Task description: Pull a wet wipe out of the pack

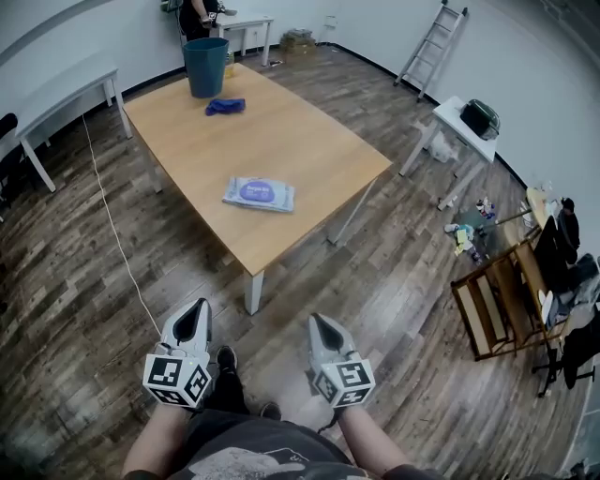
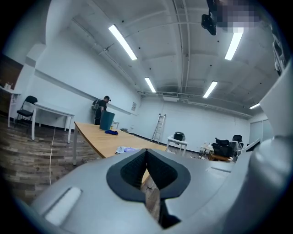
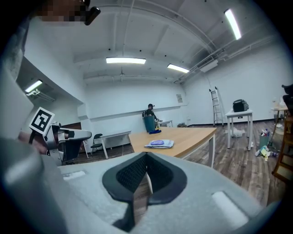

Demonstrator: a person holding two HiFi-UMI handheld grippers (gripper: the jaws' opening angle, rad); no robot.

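The wet wipe pack (image 1: pixel 259 193), white with a purple label, lies flat on the wooden table (image 1: pixel 309 150) near its front end. It also shows far off in the left gripper view (image 2: pixel 127 149) and the right gripper view (image 3: pixel 159 143). My left gripper (image 1: pixel 196 321) and right gripper (image 1: pixel 319 327) hang over the floor well short of the table, both shut with nothing between the jaws. In each gripper view the jaws meet, the left (image 2: pixel 146 157) and the right (image 3: pixel 146 161).
A blue bucket (image 1: pixel 205 66) and a blue cloth (image 1: pixel 225 106) sit at the table's far end, where a person (image 1: pixel 199 19) stands. A white cable (image 1: pixel 112 225) runs across the floor. White side tables (image 1: pixel 464 127), a ladder (image 1: pixel 431 42) and chairs (image 1: pixel 502 300) stand around.
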